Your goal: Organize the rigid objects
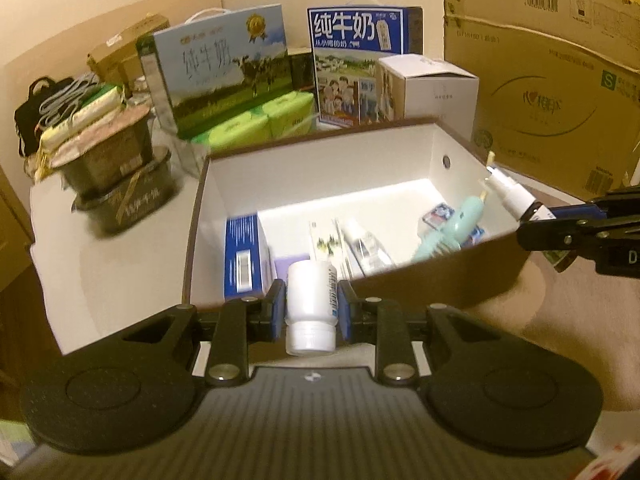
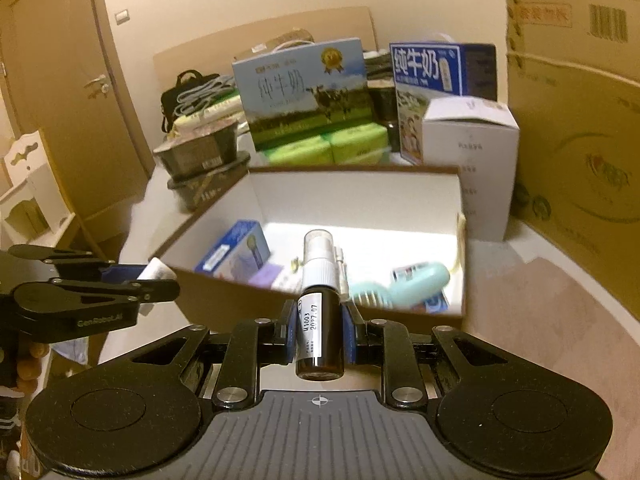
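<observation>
The left gripper [image 1: 311,306] is clamped on a white pill bottle [image 1: 310,308], cap toward the camera, held at the near wall of the open cardboard box [image 1: 440,280]. The right gripper [image 2: 320,334] is clamped on a brown spray bottle [image 2: 320,316], nozzle pointing into the box. Inside the box lie a blue carton [image 1: 244,258] and a teal comb [image 2: 400,286].
</observation>
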Available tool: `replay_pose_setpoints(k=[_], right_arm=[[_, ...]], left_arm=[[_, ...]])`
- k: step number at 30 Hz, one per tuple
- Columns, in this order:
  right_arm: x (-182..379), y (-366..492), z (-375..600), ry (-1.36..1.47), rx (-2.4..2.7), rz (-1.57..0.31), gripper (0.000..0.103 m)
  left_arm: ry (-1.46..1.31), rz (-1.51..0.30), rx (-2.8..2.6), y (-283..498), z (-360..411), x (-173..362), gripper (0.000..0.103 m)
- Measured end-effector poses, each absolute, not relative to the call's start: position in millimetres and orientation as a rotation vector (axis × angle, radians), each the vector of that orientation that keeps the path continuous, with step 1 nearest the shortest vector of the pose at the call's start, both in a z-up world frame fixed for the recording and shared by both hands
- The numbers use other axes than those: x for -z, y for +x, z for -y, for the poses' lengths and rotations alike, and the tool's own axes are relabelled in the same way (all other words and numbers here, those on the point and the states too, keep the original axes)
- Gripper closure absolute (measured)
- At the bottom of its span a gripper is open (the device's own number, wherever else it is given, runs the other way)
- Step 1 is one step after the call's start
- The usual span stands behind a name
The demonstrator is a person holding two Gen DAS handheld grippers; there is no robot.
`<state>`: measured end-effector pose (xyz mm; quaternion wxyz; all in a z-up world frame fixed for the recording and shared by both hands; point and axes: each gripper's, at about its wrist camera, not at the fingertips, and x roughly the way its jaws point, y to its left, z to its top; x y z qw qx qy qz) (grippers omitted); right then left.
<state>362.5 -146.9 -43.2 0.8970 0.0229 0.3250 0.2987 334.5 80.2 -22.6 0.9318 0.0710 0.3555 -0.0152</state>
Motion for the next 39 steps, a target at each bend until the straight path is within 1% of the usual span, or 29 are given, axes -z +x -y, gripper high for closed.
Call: replay_pose_setpoints(k=[8, 15, 29, 39], right_arm=[[36.2, 400.8, 132.7, 0.032, -0.628, -0.661, 0.079], [39.7, 435.3, 123.9, 0.026, -0.622, -0.681, 0.079], [76.1, 503.7, 106.5, 0.032, -0.598, -0.814, 0.079], [101.0, 541.1, 97.3, 0.031, -0.567, -0.897, 0.079]], left_arm=[[0.144, -0.733, 0.024, 376.3, -87.2, 13.0, 0.079], [0.162, -0.770, 0.022, 408.9, -90.3, 21.0, 0.079], [0.140, -0.883, 0.050, 474.6, -104.1, 57.1, 0.079], [0.198, -0.949, 0.043, 513.8, -103.5, 89.3, 0.078]])
